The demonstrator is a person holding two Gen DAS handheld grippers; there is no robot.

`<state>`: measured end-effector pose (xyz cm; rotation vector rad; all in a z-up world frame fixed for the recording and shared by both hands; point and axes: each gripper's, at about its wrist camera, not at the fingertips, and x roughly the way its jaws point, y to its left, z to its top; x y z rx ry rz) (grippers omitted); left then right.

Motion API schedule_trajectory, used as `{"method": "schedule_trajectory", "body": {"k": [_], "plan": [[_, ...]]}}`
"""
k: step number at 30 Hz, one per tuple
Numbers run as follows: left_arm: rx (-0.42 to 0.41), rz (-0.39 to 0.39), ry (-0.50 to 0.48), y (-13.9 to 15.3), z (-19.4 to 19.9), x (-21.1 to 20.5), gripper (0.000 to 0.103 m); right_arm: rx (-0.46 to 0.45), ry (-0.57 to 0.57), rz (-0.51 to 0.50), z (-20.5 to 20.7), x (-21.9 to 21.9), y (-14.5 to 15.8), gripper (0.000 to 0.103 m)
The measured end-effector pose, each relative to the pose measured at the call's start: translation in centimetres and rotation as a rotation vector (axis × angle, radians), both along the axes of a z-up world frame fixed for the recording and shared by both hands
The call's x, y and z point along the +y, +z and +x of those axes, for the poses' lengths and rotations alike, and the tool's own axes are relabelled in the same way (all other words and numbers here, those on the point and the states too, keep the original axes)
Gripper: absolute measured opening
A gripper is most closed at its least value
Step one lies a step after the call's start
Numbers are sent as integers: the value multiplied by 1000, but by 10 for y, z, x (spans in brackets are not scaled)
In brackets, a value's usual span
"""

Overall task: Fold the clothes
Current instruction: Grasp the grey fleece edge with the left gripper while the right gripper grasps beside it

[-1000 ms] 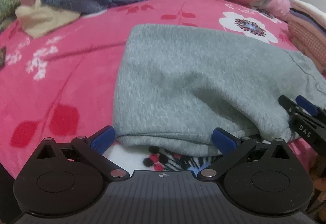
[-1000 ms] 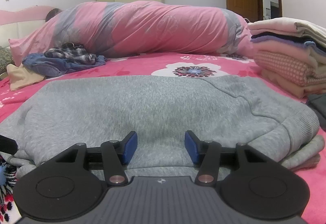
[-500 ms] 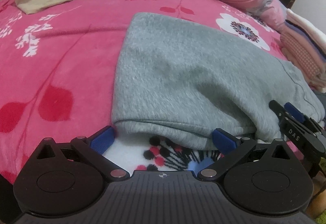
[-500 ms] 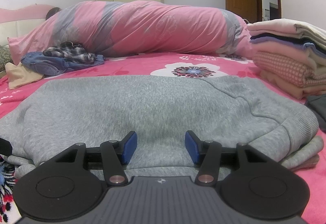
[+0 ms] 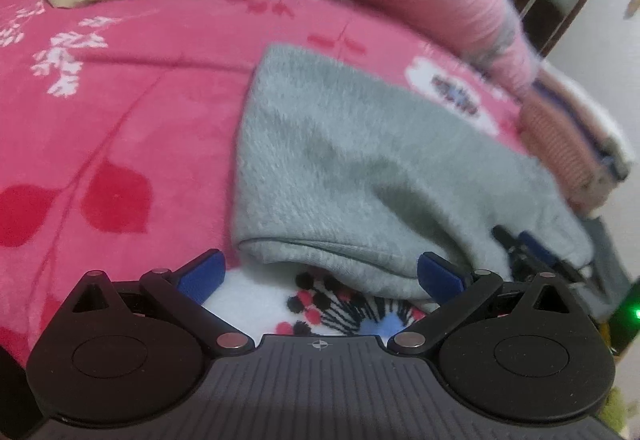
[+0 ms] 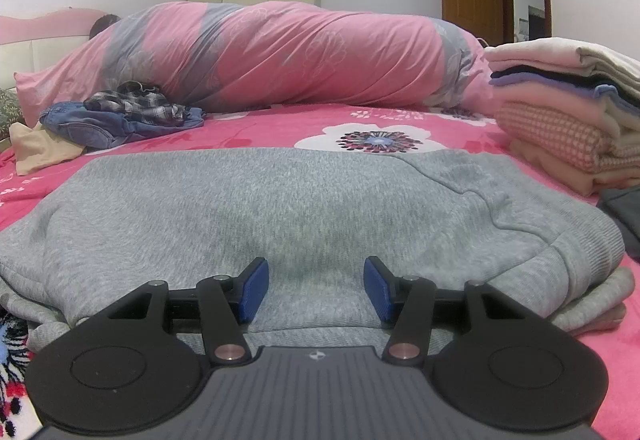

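Setting: we see a bed under a pink flowered blanket (image 6: 280, 128), with a rolled pink and grey quilt (image 6: 280, 52) along its far side.
Grey sweater (image 6: 312, 208): it lies folded on the blanket, straight in front of both grippers, its thick folded edge toward us.
Left gripper (image 5: 320, 276): our blue fingers stand wide apart and empty, at the sweater's near left corner, over a white flower print.
Right gripper (image 6: 316, 288): our fingers stand partly apart; sweater fabric fills the gap, but neither pad presses it.
Folded stack (image 6: 568, 120): finished clothes piled at the right, just beyond the sweater.
Unfolded heap (image 6: 120, 116): denim, plaid and beige garments at the far left, well apart from the sweater.
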<state>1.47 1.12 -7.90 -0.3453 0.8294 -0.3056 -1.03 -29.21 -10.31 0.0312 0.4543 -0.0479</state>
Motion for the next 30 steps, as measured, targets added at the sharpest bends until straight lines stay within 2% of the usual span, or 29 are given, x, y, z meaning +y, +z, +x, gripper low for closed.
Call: {"method": "schedule_trajectory", "body": {"k": [2,6,9,14,17,20,22,24,27,30], "plan": [[-49,7,0,2,-9,9,103,40,46,7,1,-3,8,65],[-169,84,-29,8,-25,19,103,70,89,43,-13,-3,34,66],[-274,173,-78,13,-36,14,103,25,187,84,-42,11,52,66],[-424,317,-172,12,-46,-6,102,73,271,110,-67,49,51,64],[-508,401,-239,10,-50,-19,98,111,292,84,-69,68,46,61],[-572,475,-333,7,-51,-30,83,162,293,98,-63,74,43,54],[-583,504,-367,4,-49,-36,67,175,295,127,-60,72,43,50],[-589,526,-395,2,-46,-42,56,191,287,163,-60,71,42,47],[-569,513,-404,2,-37,-46,50,238,274,218,-54,69,38,40],[-574,549,-459,0,-34,-56,48,264,268,273,-49,68,32,32]]}}
